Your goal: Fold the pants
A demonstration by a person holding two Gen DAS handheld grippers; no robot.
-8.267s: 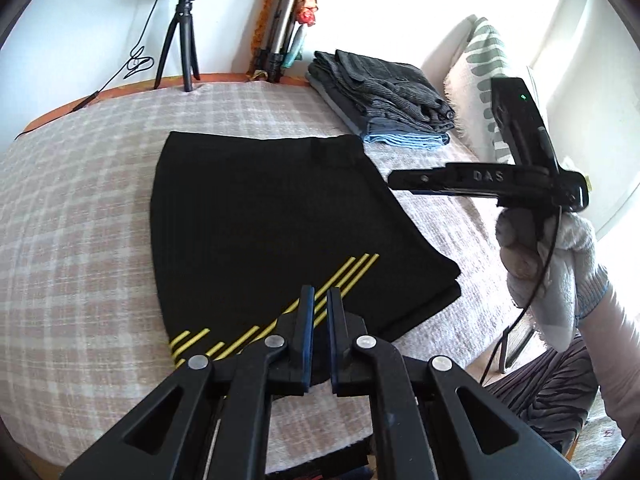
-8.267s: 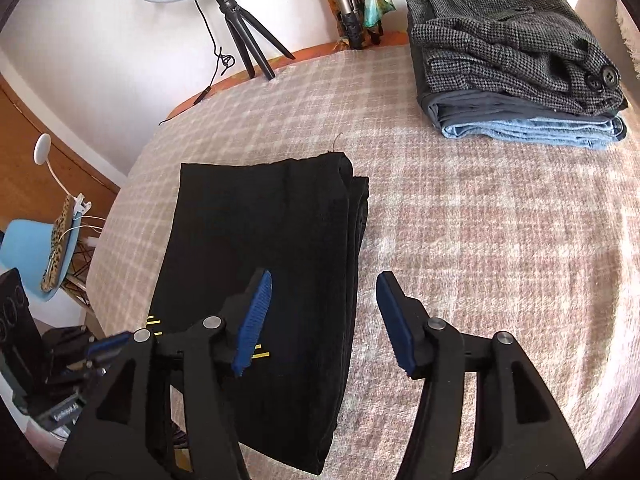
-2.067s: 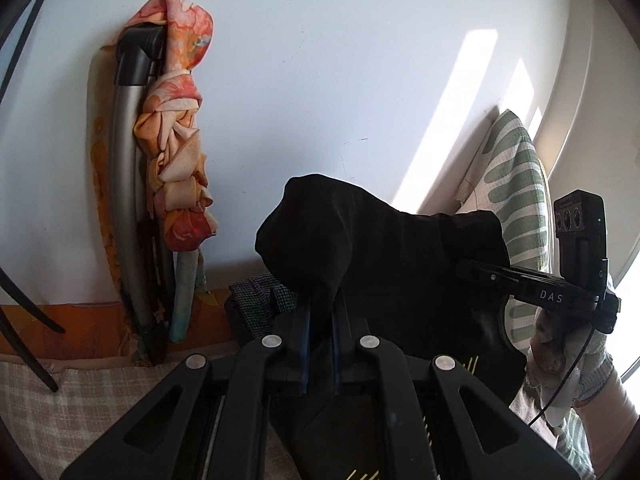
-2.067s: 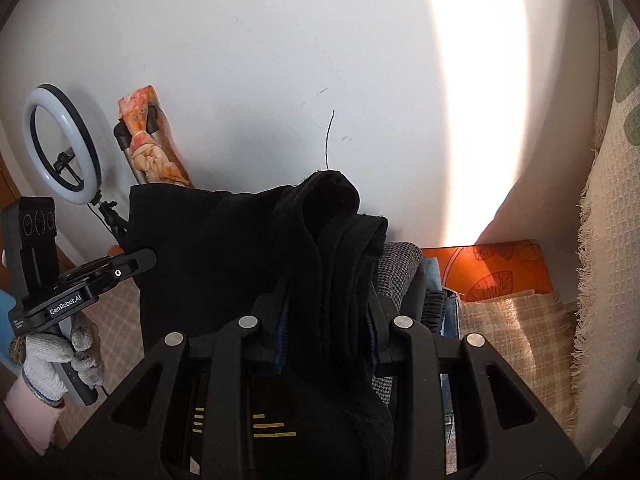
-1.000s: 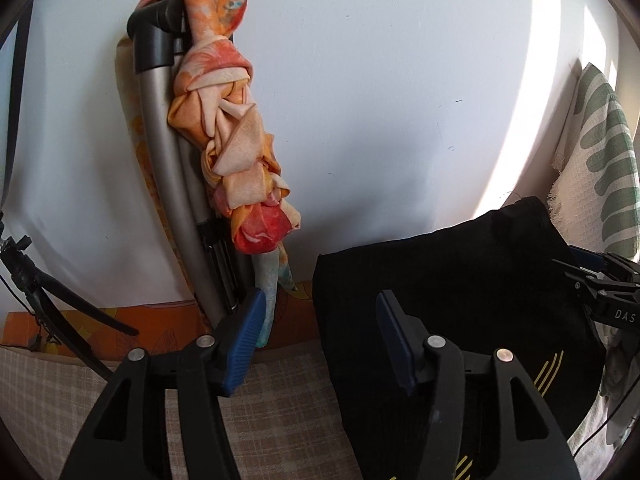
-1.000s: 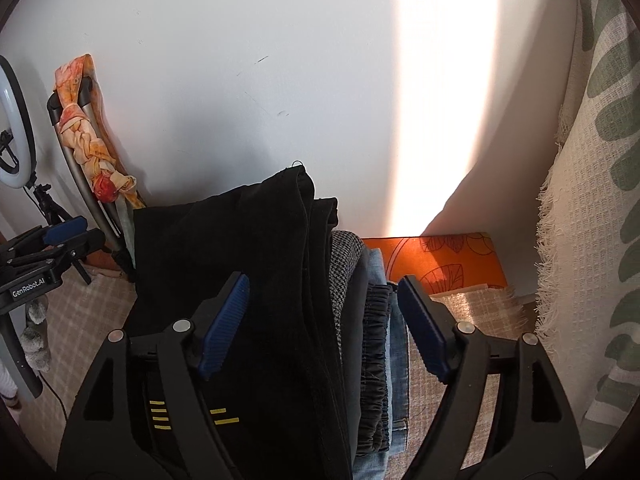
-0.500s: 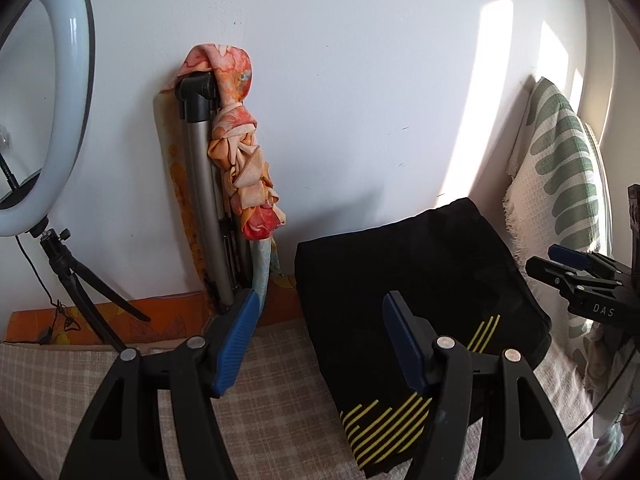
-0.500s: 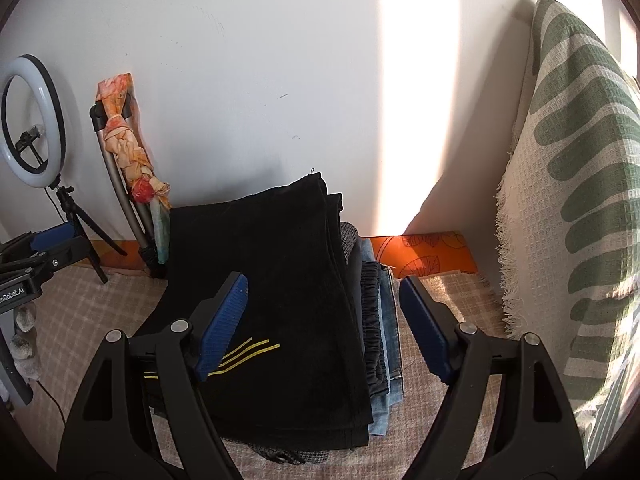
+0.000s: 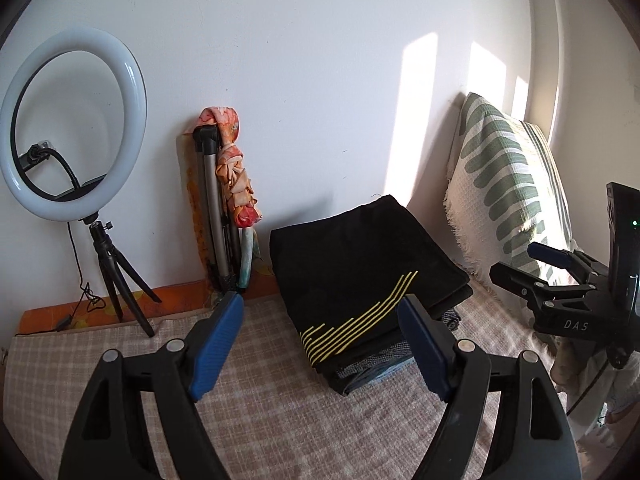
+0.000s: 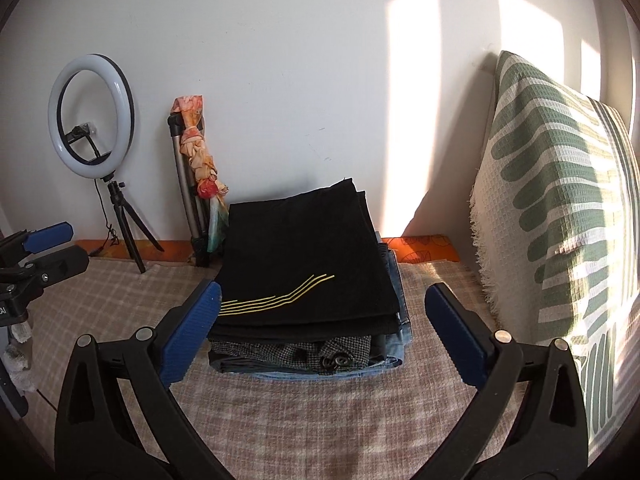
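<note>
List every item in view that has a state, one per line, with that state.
Black pants: folded flat, lying on top of the clothes stack.
Clothes stack: folded, piled on the checked cover.
Left tool: jaws opening, nothing between them.
Right tool: jaws opening, nothing gripped.
Ring light: upright on its tripod.
Cushion: leaning upright.

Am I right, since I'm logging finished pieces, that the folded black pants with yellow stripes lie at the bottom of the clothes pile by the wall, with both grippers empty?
Not quite. The black pants lie on top of the pile, not at the bottom; the right wrist view shows grey checked fabric and blue denim beneath them. Both the left gripper and the right gripper are indeed empty, their jaws opening.
</note>
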